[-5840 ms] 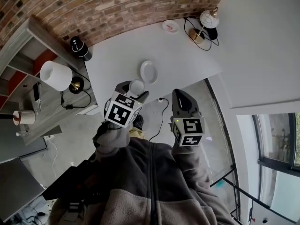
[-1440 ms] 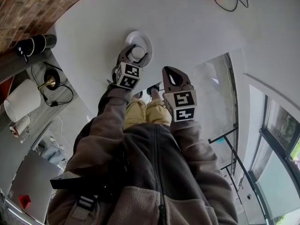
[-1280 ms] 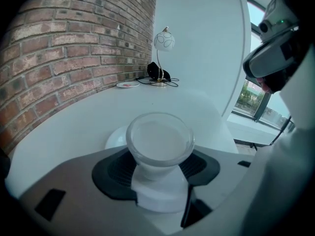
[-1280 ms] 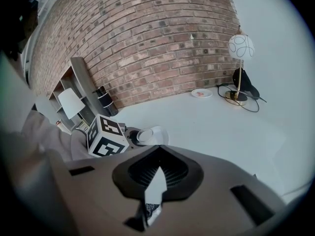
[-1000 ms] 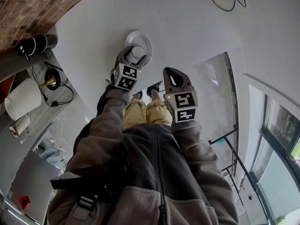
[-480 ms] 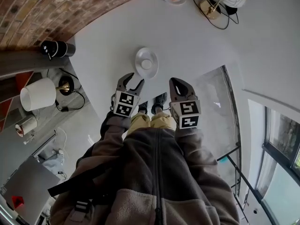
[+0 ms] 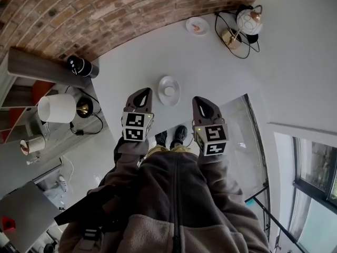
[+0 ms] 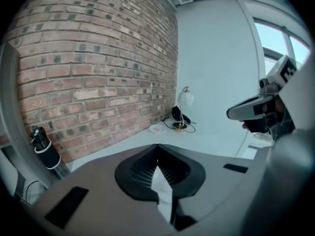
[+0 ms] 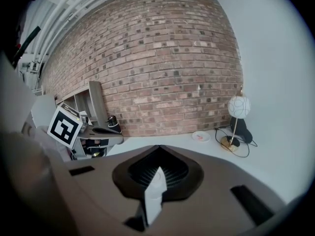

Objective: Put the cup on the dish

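Left edge: a white-shaded lamp (image 7: 57,108) stands on a grey shelf, and a black cylinder (image 7: 80,66) stands by the brick wall (image 7: 105,15) above it.
Left gripper (image 7: 142,93): left of centre in the head view, its jaws have just closed together with nothing between them.
Cup (image 7: 169,91): white and upright, it sits in the middle of the dish (image 7: 169,102), just above the frame's centre on the white table (image 7: 221,67). It lies beyond both gripper tips, touched by neither.
Right gripper (image 7: 199,99): right of centre, clenched and empty, level with its partner.
Upper right: a small pinkish plate (image 7: 197,25) lies near the wall, with a globe lamp (image 7: 247,21) on a brass foot just beside it.
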A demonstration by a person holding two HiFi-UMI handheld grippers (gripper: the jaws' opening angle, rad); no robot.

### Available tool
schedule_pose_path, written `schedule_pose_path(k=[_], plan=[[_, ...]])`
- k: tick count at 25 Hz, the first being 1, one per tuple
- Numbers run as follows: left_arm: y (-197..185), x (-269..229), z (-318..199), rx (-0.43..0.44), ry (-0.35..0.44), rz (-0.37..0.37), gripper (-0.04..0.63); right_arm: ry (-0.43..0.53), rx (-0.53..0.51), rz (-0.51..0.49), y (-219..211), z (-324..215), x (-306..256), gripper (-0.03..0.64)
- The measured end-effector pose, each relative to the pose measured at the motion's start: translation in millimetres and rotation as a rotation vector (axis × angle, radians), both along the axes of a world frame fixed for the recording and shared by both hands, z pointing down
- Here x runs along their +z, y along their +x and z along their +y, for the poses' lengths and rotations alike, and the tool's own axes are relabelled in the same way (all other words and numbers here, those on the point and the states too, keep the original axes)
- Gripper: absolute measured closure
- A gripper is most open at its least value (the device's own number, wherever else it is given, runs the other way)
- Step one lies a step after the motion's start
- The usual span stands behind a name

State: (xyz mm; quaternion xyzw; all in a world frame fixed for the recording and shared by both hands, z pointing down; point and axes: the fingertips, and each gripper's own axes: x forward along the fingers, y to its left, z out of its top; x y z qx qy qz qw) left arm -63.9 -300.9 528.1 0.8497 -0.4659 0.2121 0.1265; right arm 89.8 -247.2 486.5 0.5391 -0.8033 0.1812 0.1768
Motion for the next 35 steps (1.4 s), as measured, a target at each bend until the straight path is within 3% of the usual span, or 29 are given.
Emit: schedule_pose_path(k=[5,11,24,35], plan=[[-6,-72,-12,-0.087,0.099,0.124,0.589,0.098,0.022,0.012,10,-8,-48,0.615],[4,-149,-23,-0.076,0.194,0.190,0.591,0.218,0.039,0.012,20,-26,-103,0.615],[15,-235,-20,-0.056,0.336,0.211,0.591,0.378,0.027,0.010,25,-40,-174,0.615],[38,-247,-22,-0.032,0.360,0.212,0.591,0.412,0.033,0.024,41,-41,-184,0.615]])
